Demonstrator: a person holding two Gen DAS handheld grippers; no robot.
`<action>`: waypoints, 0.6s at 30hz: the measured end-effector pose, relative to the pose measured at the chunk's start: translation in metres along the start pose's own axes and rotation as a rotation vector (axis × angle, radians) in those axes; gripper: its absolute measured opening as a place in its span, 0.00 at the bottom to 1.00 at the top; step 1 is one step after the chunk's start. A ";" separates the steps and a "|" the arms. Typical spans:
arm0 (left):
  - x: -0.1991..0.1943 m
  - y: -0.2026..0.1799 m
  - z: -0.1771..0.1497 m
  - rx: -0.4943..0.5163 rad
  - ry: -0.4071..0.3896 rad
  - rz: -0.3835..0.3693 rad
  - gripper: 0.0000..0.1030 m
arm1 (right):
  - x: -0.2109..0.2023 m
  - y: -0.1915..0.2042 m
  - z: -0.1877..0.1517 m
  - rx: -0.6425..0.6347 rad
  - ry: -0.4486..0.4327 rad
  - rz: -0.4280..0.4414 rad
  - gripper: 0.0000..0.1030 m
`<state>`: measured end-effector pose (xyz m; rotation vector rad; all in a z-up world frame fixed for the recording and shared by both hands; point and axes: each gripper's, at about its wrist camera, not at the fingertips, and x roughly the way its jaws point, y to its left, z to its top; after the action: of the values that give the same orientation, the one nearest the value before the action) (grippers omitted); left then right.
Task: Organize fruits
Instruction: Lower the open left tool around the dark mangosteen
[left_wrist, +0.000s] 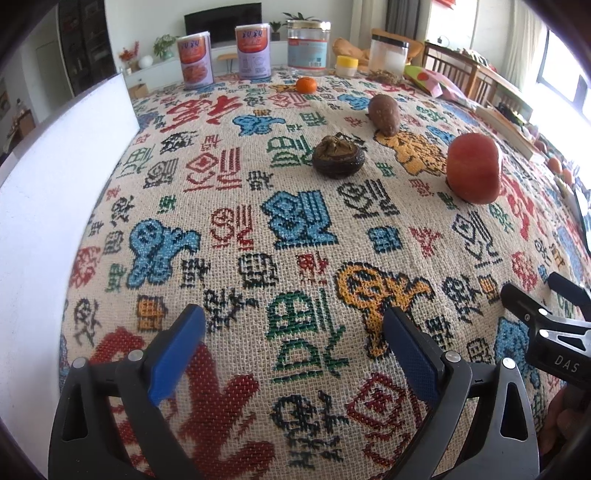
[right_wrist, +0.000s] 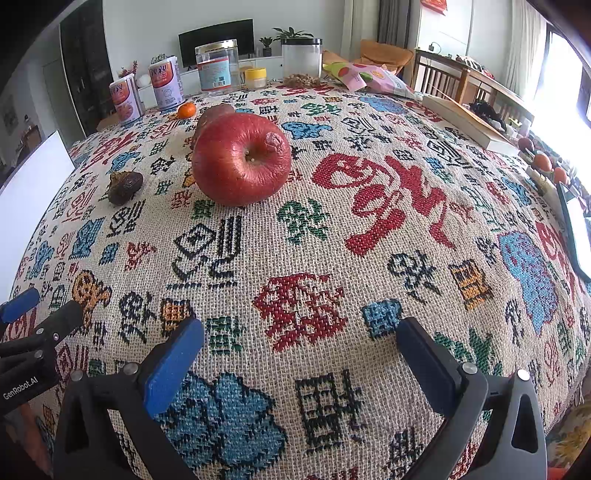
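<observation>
A red apple (right_wrist: 240, 158) lies on the patterned tablecloth (right_wrist: 332, 258), also seen as the apple (left_wrist: 474, 168) at the right of the left wrist view. Behind it sits a brown oblong fruit (left_wrist: 384, 114), partly hidden in the right wrist view (right_wrist: 207, 118). A dark wrinkled fruit (left_wrist: 338, 155) (right_wrist: 125, 186) lies to the left, and a small orange (left_wrist: 306, 85) (right_wrist: 186, 110) rests near the far jars. My left gripper (left_wrist: 293, 325) hovers open over bare cloth, well short of the fruits. My right gripper (right_wrist: 299, 336) is open too, with the apple ahead of it.
Two printed cans (left_wrist: 197, 61), a clear jar (left_wrist: 308, 44) and a black-lidded jar (left_wrist: 388, 53) line the far edge. A white board (left_wrist: 55, 155) stands at the left. Snack bags (right_wrist: 369, 77), a book (right_wrist: 469, 118) and more fruit (right_wrist: 543, 162) lie at the right.
</observation>
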<state>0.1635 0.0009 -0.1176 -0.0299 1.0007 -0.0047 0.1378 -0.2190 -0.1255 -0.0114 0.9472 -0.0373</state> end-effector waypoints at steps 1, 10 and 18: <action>0.001 0.002 0.006 -0.009 0.025 -0.027 0.94 | -0.001 0.001 0.000 0.000 0.000 -0.001 1.00; 0.028 -0.012 0.064 0.017 -0.013 -0.048 0.93 | 0.000 0.000 0.000 0.001 0.000 -0.001 1.00; 0.065 -0.024 0.099 -0.004 -0.078 -0.039 0.92 | 0.000 0.000 0.000 0.001 0.000 -0.001 1.00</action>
<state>0.2818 -0.0224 -0.1186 -0.0533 0.9224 -0.0371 0.1381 -0.2188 -0.1254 -0.0114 0.9476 -0.0387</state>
